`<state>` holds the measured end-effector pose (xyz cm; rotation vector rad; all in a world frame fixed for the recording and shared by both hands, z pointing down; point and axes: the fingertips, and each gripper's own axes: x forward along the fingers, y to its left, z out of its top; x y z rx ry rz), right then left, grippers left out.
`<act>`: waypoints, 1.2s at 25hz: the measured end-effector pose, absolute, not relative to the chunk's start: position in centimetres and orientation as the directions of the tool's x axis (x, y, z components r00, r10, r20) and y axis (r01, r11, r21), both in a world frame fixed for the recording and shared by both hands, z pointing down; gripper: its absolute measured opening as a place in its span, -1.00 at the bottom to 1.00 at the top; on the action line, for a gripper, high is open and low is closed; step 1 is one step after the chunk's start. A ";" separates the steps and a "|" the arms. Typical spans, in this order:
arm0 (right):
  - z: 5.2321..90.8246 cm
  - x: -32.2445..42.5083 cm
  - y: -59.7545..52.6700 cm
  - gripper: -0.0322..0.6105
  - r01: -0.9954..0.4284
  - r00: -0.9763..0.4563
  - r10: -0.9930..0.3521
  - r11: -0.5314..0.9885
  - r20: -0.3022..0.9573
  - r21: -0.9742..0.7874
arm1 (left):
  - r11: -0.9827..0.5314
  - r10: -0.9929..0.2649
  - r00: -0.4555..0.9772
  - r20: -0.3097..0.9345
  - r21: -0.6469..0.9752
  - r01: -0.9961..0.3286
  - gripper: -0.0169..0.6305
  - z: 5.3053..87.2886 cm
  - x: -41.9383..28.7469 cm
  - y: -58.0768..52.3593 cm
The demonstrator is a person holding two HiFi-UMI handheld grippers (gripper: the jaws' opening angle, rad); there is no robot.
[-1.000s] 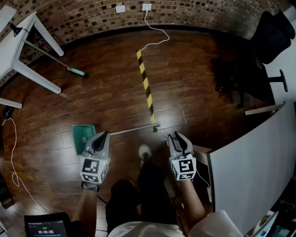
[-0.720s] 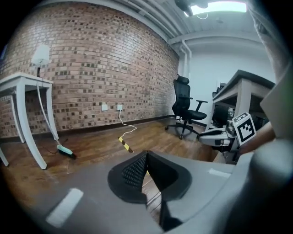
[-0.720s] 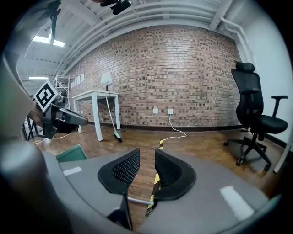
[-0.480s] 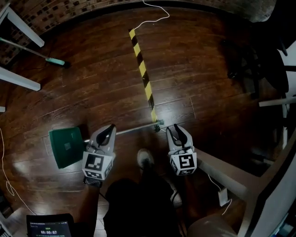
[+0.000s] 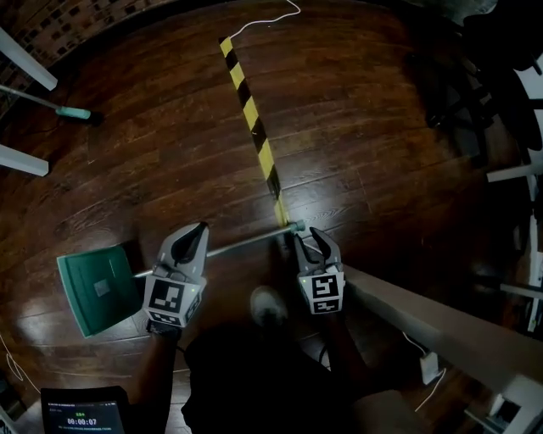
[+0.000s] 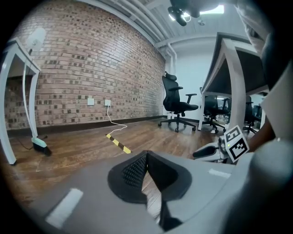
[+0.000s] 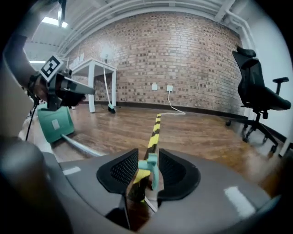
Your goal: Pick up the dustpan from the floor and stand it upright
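- Dustpan [image 5: 93,292]: I log it lying on the floor [image 5: 356,153], left of the left gripper [image 5: 197,230].
- Handle [image 5: 246,242]: runs rightward from the pan along the floor, passing beneath the left gripper in the head view.
- Right gripper [image 5: 310,239]: at the handle's far end, which stands between its jaws; these have just been opening.
- Floor tape [image 5: 252,119]: starts just beyond the handle's end and runs away from me.
- Cable [image 5: 270,17]: beyond the tape's far end.
- Mop [image 5: 75,112]: far left, well apart from the pan, near the table legs [image 5: 19,159].
- Office chair [image 7: 254,87]: far right.
- Desk edge [image 5: 424,314]: just right of the right gripper.
- Shoe [image 5: 269,305]: between the grippers, nearer me.
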<state>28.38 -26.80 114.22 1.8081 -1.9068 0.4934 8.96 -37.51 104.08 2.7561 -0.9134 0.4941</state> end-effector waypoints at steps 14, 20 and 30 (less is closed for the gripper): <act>124.5 30.6 -27.9 -0.42 -0.998 0.036 -0.745 0.003 0.666 0.058 | -0.755 -0.572 0.709 0.412 0.073 -0.652 -0.94 109.1 4.0 -35.7; 124.9 31.4 -28.9 -0.64 -0.997 0.065 -0.727 -0.023 0.683 0.071 | -0.744 -0.583 0.694 0.421 0.065 -0.665 -0.94 109.2 2.6 -35.7; 119.6 32.3 -29.4 -0.64 -0.993 0.115 -0.771 -0.064 0.626 0.104 | -0.718 -0.622 0.676 0.395 0.057 -0.693 -0.94 106.3 1.8 -36.9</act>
